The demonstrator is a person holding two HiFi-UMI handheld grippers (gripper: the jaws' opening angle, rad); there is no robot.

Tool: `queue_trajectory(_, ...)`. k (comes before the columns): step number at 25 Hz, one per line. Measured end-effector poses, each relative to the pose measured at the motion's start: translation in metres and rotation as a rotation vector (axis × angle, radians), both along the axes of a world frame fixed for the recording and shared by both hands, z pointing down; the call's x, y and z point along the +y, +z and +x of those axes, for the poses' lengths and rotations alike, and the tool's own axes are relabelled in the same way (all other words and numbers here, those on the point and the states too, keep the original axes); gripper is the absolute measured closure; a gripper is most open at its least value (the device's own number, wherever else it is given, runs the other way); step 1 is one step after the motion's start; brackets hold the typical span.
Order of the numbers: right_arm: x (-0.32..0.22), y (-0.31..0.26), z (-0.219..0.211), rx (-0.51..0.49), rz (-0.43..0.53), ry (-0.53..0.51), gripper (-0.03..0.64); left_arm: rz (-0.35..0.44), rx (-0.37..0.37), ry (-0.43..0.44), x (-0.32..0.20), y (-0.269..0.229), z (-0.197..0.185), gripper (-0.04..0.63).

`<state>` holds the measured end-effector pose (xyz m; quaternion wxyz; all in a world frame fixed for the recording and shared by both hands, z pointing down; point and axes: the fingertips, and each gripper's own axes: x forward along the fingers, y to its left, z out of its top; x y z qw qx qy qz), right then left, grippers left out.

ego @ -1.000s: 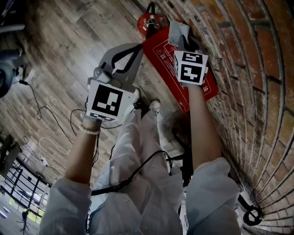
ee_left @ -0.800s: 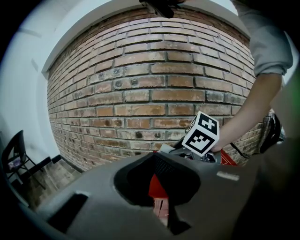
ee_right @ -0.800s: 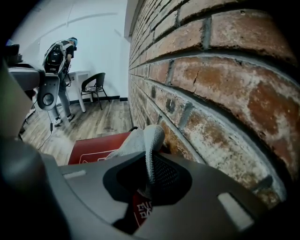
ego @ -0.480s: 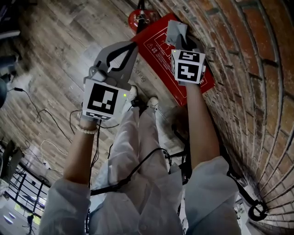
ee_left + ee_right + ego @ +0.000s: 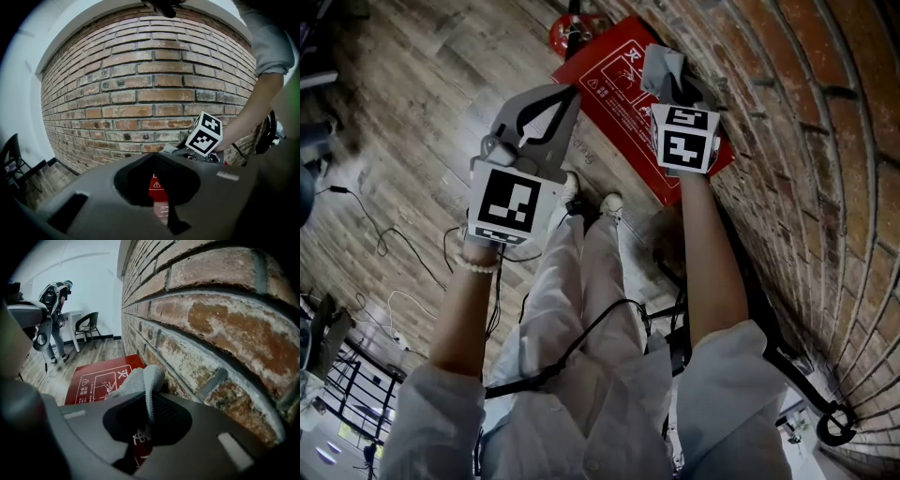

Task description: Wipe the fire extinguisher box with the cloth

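The brick wall (image 5: pixel 825 141) meets the wood floor (image 5: pixel 422 112), and the red box (image 5: pixel 609 94) lies at its foot. The left gripper (image 5: pixel 567 94) hovers beside the box, jaws together and empty. The right gripper (image 5: pixel 675 86) pinches the grey cloth (image 5: pixel 664 66) over the box's wall-side edge.
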<state>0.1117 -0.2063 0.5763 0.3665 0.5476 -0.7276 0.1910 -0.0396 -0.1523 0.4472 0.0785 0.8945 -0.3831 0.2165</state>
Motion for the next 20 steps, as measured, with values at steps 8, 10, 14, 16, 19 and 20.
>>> queue_trajectory(8,0.018,0.000,0.017,0.003,0.000,0.022,0.594,-0.003,0.000,0.027,0.011,0.001,0.015,0.598)
queue_trajectory(10,0.024,0.000,0.022,0.004,0.000,0.029,0.594,-0.003,0.001,0.034,0.013,0.000,0.020,0.598)
queue_trajectory(14,0.032,0.000,0.031,0.005,0.000,0.037,0.594,-0.001,0.004,0.042,0.017,-0.001,0.028,0.598)
queue_trajectory(16,0.037,0.000,0.036,0.006,-0.002,0.044,0.594,-0.004,0.004,0.048,0.020,-0.001,0.033,0.598)
queue_trajectory(19,0.044,0.000,0.044,0.009,-0.003,0.051,0.594,-0.001,0.007,0.059,0.023,-0.002,0.040,0.598)
queue_trajectory(20,0.046,0.000,0.047,0.012,-0.004,0.052,0.594,0.000,0.008,0.063,0.024,-0.003,0.042,0.598)
